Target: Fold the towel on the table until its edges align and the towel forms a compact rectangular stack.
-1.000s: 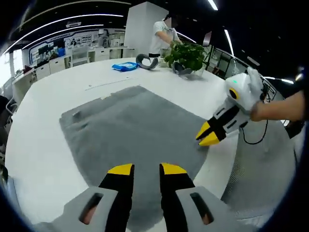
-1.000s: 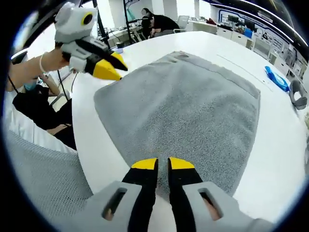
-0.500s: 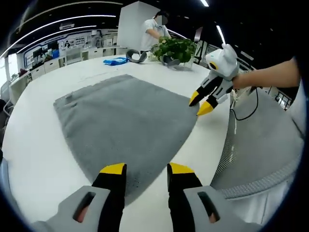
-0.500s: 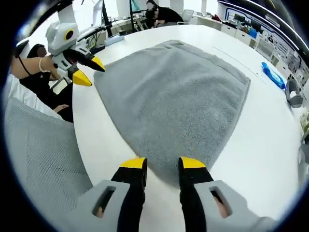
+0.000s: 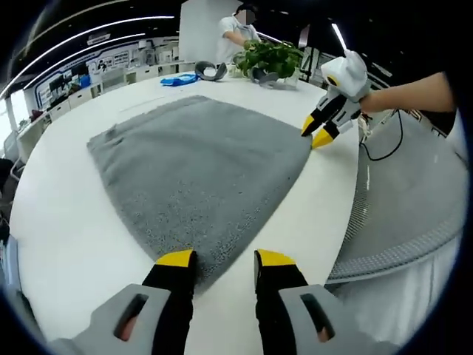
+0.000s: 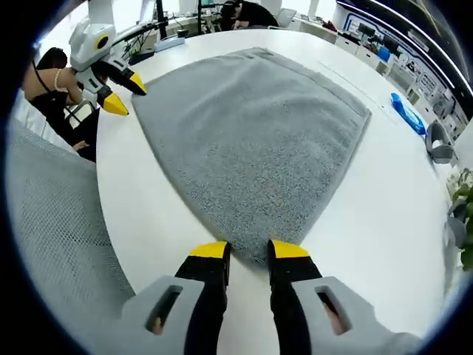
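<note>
A grey towel [image 5: 196, 163] lies spread flat on the round white table [image 5: 59, 222]. In the left gripper view, my left gripper [image 5: 225, 260] hangs open just above the towel's near corner, which points into the gap between the jaws. The right gripper [image 5: 319, 133] shows at the towel's far right corner, its yellow tips slightly apart. In the right gripper view, my right gripper [image 6: 249, 251] is open over the near corner of the towel [image 6: 247, 133]. The left gripper [image 6: 118, 92] hovers by the corner at the upper left, tips parted.
A potted plant [image 5: 273, 55], a grey curved object [image 5: 211, 70] and a blue item [image 5: 177, 79] sit at the table's far side, with a person [image 5: 236, 29] standing behind. A grey mesh chair [image 5: 399, 222] adjoins the near table edge. Bare table surrounds the towel.
Both views have pulled back from over the towel to its near corners. Both pairs of jaws stand wider apart than one second ago. The towel stays flat.
</note>
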### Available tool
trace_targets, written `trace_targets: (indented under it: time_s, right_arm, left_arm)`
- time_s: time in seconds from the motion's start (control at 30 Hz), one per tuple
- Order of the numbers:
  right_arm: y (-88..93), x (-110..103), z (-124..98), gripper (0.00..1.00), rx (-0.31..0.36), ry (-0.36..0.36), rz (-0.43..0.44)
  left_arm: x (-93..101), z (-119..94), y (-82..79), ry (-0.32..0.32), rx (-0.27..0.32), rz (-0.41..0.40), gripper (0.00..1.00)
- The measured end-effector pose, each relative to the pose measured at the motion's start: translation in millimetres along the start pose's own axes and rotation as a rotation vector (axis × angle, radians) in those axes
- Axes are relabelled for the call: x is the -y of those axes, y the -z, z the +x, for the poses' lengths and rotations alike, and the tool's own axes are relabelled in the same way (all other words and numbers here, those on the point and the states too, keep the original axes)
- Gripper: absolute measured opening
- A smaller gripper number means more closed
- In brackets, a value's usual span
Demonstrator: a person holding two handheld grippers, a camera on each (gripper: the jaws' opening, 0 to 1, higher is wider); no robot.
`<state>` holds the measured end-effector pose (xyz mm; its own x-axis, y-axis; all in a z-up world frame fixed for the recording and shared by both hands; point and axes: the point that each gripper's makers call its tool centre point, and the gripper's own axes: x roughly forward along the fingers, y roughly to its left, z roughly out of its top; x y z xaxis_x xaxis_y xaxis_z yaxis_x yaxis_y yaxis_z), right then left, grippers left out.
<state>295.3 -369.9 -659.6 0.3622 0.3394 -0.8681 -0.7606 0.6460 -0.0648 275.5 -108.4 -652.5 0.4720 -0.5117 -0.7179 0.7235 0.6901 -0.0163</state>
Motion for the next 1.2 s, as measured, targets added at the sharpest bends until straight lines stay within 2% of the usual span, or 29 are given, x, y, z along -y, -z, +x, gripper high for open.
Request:
trace_targets:
  time_s: [0.17, 0.23, 0.3, 0.37, 0.43, 0.67, 0.77, 0.97, 1.2]
  right_arm:
    - [3.1, 0.0, -2.1, 0.1, 0.036, 0.06, 0.061]
    - [5.6, 4.1, -2.5, 0.05, 0.034, 0.099, 0.068]
    - [4.0, 3.0, -2.6, 0.04, 0.056, 0.096, 0.147]
    - [3.7, 2.2, -3.6, 0.02, 0.061, 0.089, 0.224]
    - [3.5, 0.4, -5.6, 0.01, 0.062, 0.081, 0.249]
    - [0.2, -5.1, -18.0, 0.0, 0.054, 0.078, 0.223]
    - [-6.8, -3.0, -30.9, 0.0, 0.077, 0.097, 0.213]
    - [-17.5, -1.4, -53.2, 0.0, 0.118, 0.113, 0.256]
    - [-23.4, -7.1, -72.9, 0.0, 0.134, 0.13, 0.258]
  left_arm:
    - [-6.3, 1.4, 0.8, -0.066, -0.025, 0.08, 0.18]
    - [-9.0, 1.0, 0.3, -0.081, -0.022, 0.06, 0.14]
    - [-13.1, 0.8, 1.6, -0.112, -0.021, 0.071, 0.09]
    - [-12.8, 0.7, 1.3, -0.117, -0.02, 0.07, 0.07]
    - [-13.6, -0.3, 1.2, -0.127, -0.026, 0.054, 0.05]
    - [-11.0, -7.5, -0.2, -0.112, -0.042, -0.009, 0.03]
    - [-7.7, -18.9, -8.6, -0.11, -0.019, -0.013, 0.02]
    - [-6.6, -37.3, -27.5, -0.114, 0.025, -0.017, 0.02]
    - [-7.2, -55.9, -46.2, -0.13, 0.053, 0.026, 0.02]
